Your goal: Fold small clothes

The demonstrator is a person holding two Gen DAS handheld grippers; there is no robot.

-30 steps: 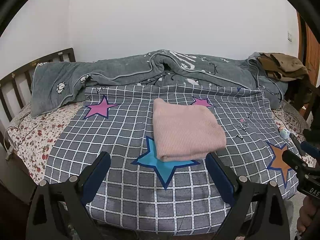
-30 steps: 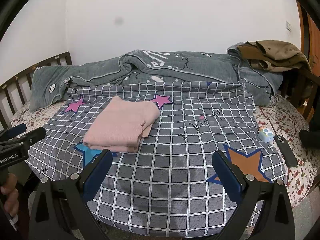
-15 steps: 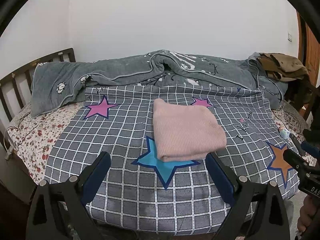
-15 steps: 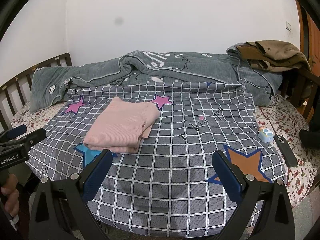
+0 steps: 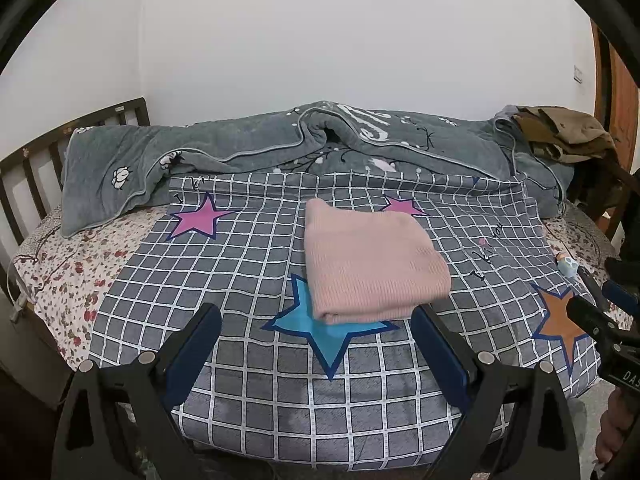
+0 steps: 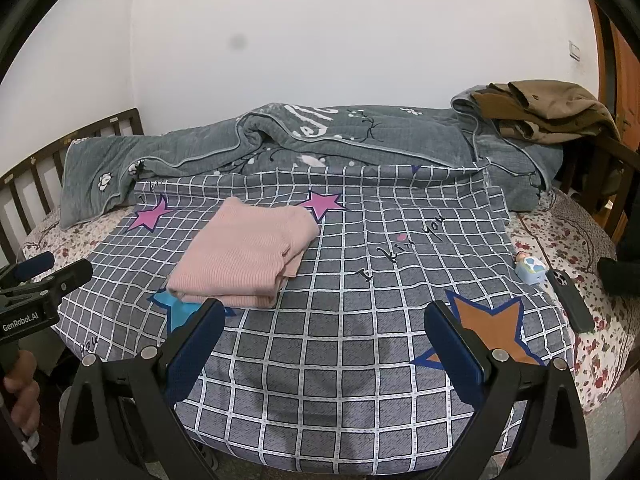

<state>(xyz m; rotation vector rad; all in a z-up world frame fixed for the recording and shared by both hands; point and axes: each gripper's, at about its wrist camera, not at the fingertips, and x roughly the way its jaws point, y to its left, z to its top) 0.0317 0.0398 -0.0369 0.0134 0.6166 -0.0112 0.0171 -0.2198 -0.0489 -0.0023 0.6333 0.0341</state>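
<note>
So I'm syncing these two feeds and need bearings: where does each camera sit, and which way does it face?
Left wrist: on the left gripper, at the bed's near edge, facing the pink folded garment straight ahead; its open fingers show, and the right gripper at right.
Right wrist: on the right gripper, further right, facing the checked sheet; the left gripper and a hand show at left.
Shared: garment, sheet, grey blanket.

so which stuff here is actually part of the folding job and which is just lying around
Part of the job:
- pink garment, folded, on the checked sheet
- left gripper, jaws open
- right gripper, jaws open

Just lying about:
- grey quilt, bunched along the wall
- brown clothes piled at the far right
- phone
- small blue toy
</note>
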